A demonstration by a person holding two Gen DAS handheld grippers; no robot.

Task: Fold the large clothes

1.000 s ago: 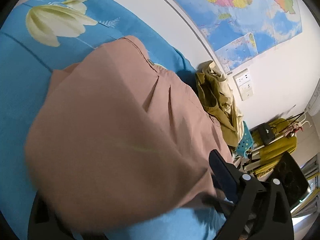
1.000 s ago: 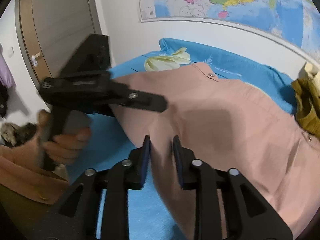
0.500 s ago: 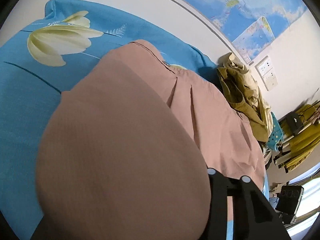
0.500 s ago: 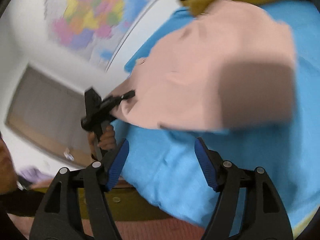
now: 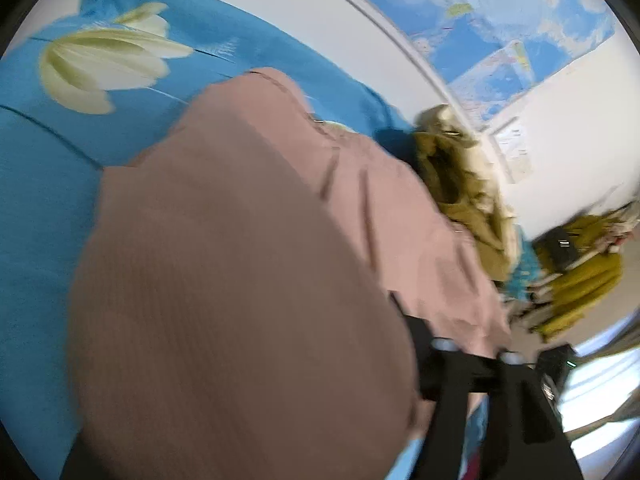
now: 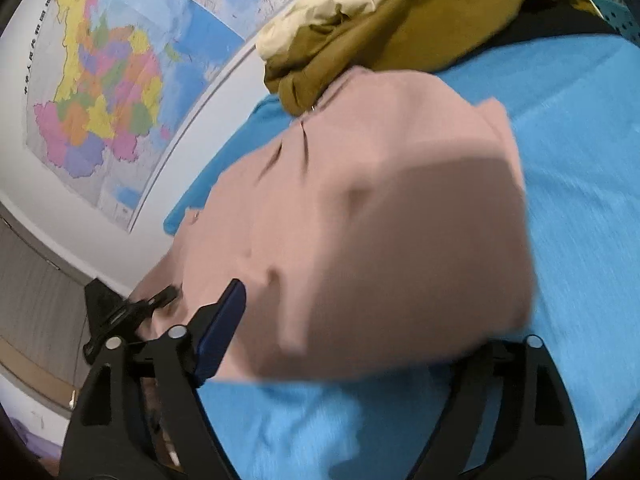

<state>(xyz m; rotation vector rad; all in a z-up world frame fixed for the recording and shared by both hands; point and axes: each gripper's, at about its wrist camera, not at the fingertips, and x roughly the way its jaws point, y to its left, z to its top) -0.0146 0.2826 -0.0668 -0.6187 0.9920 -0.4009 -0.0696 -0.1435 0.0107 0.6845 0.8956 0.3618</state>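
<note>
one fold in: pink garment [image 6: 372,216] doubled over on the bed [image 6: 580,160]. right gripper [image 6: 360,344] spread wide, holding nothing; left gripper [image 6: 132,312] pinching its hem. more folds left.

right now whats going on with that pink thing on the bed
A person is folding a large pink garment on a bed with a blue sheet, using two handheld grippers. The left gripper appears clamped on the garment's edge, its fingers hidden by cloth in its own view. The right gripper is spread wide open around a near fold. An olive garment lies heaped beyond it.
</note>
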